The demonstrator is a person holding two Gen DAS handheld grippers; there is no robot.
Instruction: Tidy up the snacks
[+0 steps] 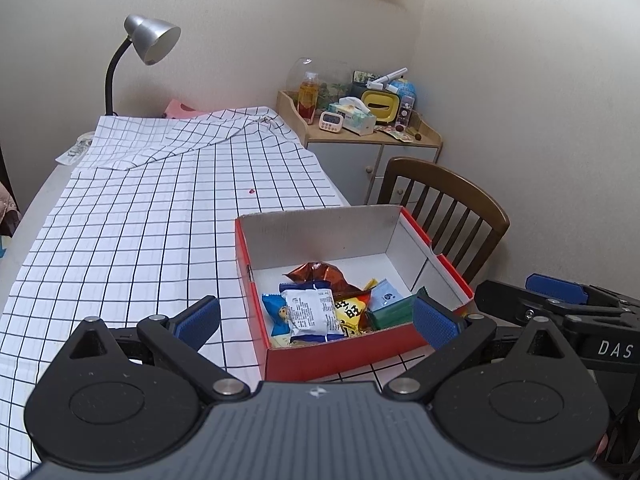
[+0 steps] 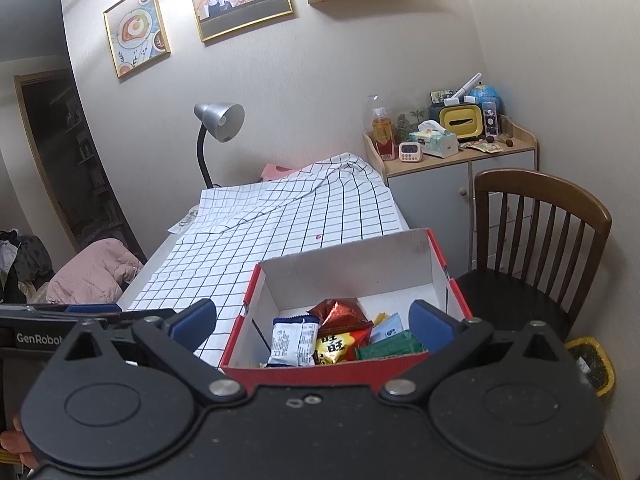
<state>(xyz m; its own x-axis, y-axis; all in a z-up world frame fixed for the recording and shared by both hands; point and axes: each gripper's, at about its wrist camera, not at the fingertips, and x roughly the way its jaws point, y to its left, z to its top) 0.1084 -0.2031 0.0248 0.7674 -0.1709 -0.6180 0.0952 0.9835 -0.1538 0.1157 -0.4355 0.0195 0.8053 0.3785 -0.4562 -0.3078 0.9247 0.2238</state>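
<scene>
both grippers hover side by side at the near end of the bench (image 1: 120, 240), jaws spread wide and holding nothing: the left gripper (image 1: 316, 320) and the right gripper (image 2: 312, 320) each frame the red cardboard box (image 1: 332, 354) between their blue pads. the snacks already lie heaped in the box's near end: a white-and-blue packet (image 1: 312, 312), a yellow packet (image 1: 352, 312), a green packet (image 1: 390, 312), a pale blue packet (image 1: 385, 294) and a brown foil bag (image 1: 316, 274). none is visible loose on the checked tablecloth (image 1: 160, 200), so the gathering looks about finished; the next move probably calls for tidying the heap, or gripping the box walls to shift it. the box sits at the bench's right edge beside the wooden chair (image 1: 452, 208), its long axis running away from the cameras toward the far wall, open top up. the white-and-blue packet lies roughly along that same axis.
</scene>
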